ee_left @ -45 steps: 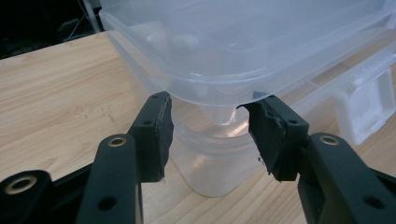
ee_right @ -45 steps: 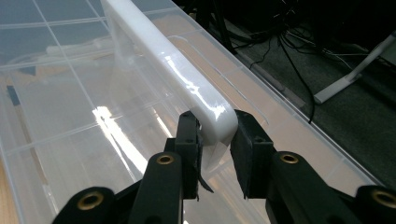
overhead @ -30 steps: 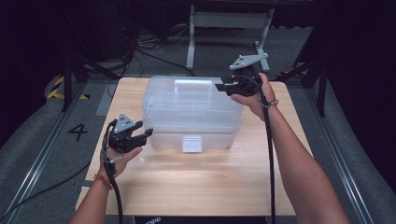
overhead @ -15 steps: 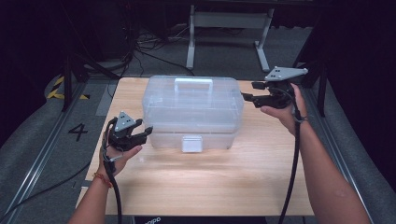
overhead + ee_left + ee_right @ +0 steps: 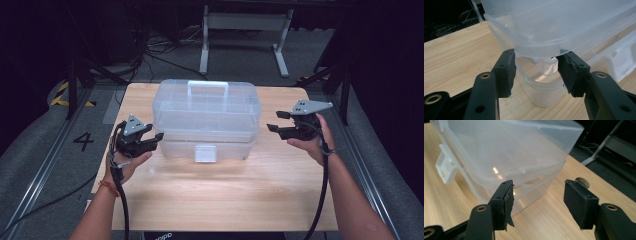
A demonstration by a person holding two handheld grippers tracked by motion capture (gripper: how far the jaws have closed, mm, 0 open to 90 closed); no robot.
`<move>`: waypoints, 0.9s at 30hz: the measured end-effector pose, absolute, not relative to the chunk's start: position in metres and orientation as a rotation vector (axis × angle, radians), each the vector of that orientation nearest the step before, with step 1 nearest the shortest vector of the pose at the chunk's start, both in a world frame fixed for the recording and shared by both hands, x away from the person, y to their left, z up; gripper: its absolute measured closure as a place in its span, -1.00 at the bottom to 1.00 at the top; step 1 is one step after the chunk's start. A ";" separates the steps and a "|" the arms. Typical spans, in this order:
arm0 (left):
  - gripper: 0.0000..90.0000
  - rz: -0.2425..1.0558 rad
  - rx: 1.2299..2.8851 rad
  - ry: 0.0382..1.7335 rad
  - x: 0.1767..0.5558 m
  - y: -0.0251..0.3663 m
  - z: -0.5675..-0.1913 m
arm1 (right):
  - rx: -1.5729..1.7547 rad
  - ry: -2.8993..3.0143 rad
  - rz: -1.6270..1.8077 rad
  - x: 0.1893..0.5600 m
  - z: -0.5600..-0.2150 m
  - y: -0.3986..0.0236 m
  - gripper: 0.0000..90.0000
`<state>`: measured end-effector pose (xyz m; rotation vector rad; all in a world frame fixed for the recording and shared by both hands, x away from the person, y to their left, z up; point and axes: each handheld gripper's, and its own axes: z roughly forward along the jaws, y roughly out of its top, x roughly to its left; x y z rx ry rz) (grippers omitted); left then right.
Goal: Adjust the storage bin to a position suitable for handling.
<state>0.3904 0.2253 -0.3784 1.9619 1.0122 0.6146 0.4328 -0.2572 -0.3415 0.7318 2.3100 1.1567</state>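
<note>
I see the clear storage box in the middle of the tabletop, long axis left-right. My left hand-held gripper clamps the box's near-left corner. My right hand-held gripper, jaws just opened and empty, stands apart beside the box's right end.

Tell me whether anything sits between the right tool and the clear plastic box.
Nothing visible does. The right tool hangs open beside the clear plastic box, with only bare wooden table under the gap. The left tool is at the box's opposite end.
</note>
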 end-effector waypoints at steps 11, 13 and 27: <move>0.06 0.579 1.953 1.011 0.393 0.227 -0.376 | 0.746 2.347 1.171 0.436 -0.373 -0.245 -0.14; 0.06 0.584 1.964 1.007 0.394 0.227 -0.375 | 0.756 2.332 1.180 0.438 -0.376 -0.242 -0.14; 0.01 0.581 1.937 1.012 0.393 0.230 -0.376 | 0.776 2.219 1.232 0.439 -0.381 -0.233 -0.14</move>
